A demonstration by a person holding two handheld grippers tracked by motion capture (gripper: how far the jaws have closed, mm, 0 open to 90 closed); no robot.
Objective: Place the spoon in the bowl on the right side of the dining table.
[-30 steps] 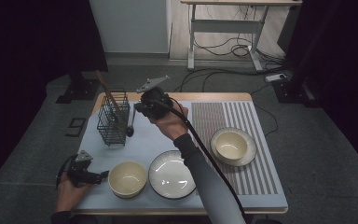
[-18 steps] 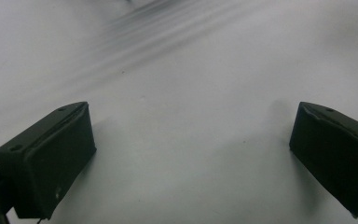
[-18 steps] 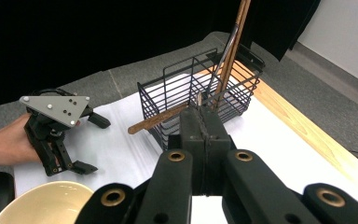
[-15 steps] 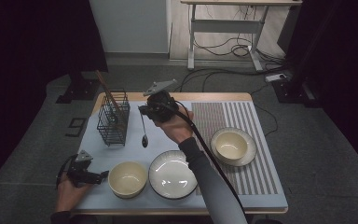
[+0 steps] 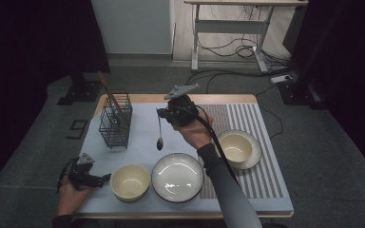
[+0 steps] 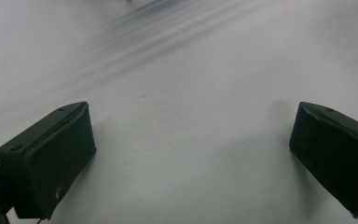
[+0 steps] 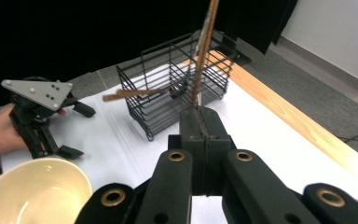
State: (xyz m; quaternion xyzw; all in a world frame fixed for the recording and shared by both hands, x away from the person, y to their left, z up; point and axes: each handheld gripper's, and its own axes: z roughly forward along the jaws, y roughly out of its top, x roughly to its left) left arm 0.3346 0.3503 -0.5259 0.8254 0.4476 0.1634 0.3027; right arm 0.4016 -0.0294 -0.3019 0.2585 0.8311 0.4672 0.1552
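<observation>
My right gripper (image 5: 164, 113) hangs above the middle of the desk (image 5: 275, 199), its jaws pressed together on the handle of a dark spoon (image 5: 159, 137) that dangles straight down with its bowl end lowest, just clear of the white mat (image 5: 142, 123). In the right gripper view the jaws meet in one tight seam (I cannot make out the spoon itself there). The black wire basket (image 5: 116, 122) stands at about nine o'clock from the spoon, apart from it, with wooden chopsticks (image 5: 109, 92) leaning out of it toward eleven o'clock. Toward six o'clock from the spoon sits the pale striped plate (image 5: 177, 177), with a cream bowl (image 5: 130, 181) just beside it at its nine o'clock. Another cream bowl (image 5: 236, 147) rests on a saucer at about three o'clock, on the striped mat (image 5: 256, 118). My left gripper (image 5: 100, 179) lies low at the near left corner of the desk, jaws spread wide with nothing between them, only bare white mat in the left gripper view
</observation>
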